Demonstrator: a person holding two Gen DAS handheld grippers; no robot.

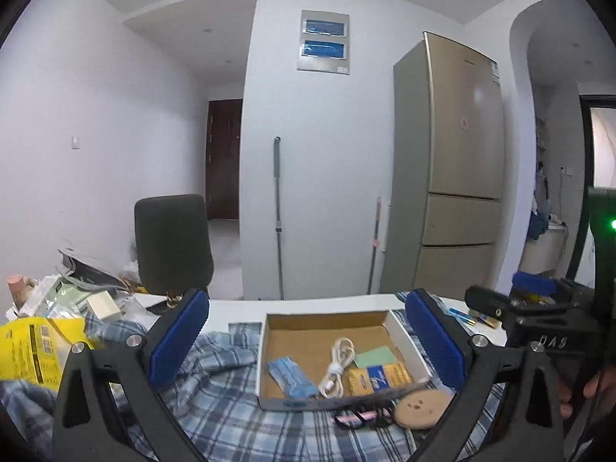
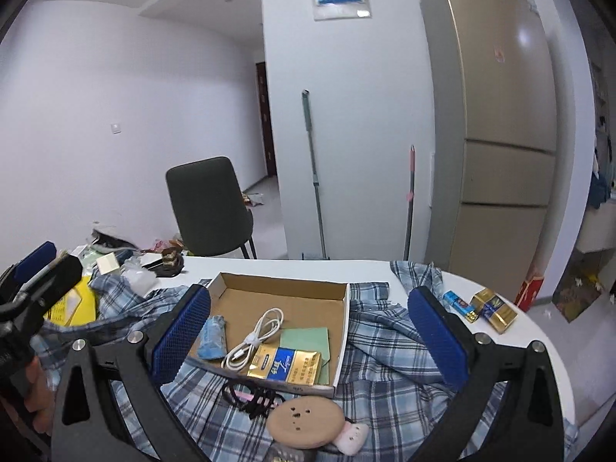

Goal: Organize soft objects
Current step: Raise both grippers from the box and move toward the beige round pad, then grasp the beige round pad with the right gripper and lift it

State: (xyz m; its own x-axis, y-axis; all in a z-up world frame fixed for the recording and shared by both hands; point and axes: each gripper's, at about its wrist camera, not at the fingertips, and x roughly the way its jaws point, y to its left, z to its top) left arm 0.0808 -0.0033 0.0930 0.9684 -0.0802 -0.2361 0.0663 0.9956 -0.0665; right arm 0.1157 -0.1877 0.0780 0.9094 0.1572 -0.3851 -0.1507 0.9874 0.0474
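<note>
A blue plaid shirt (image 1: 238,415) lies spread over the white table; it also shows in the right wrist view (image 2: 389,358). A shallow cardboard box (image 1: 269,327) rests on it, holding a blue tissue pack (image 1: 290,377), a white cable (image 1: 338,365), a green card and a blue-gold packet (image 1: 379,379). The box also shows in the right wrist view (image 2: 342,308). A round tan soft pad (image 2: 306,421) and black hair ties (image 2: 250,394) lie in front of the box. My left gripper (image 1: 308,338) is open above the box. My right gripper (image 2: 310,331) is open and empty above the box.
A yellow bag (image 1: 34,350) and loose clutter sit at the table's left. Two small gold and blue packets (image 2: 481,306) lie at the right edge. A dark chair (image 2: 210,208), two mop handles and a fridge (image 2: 500,127) stand beyond the table.
</note>
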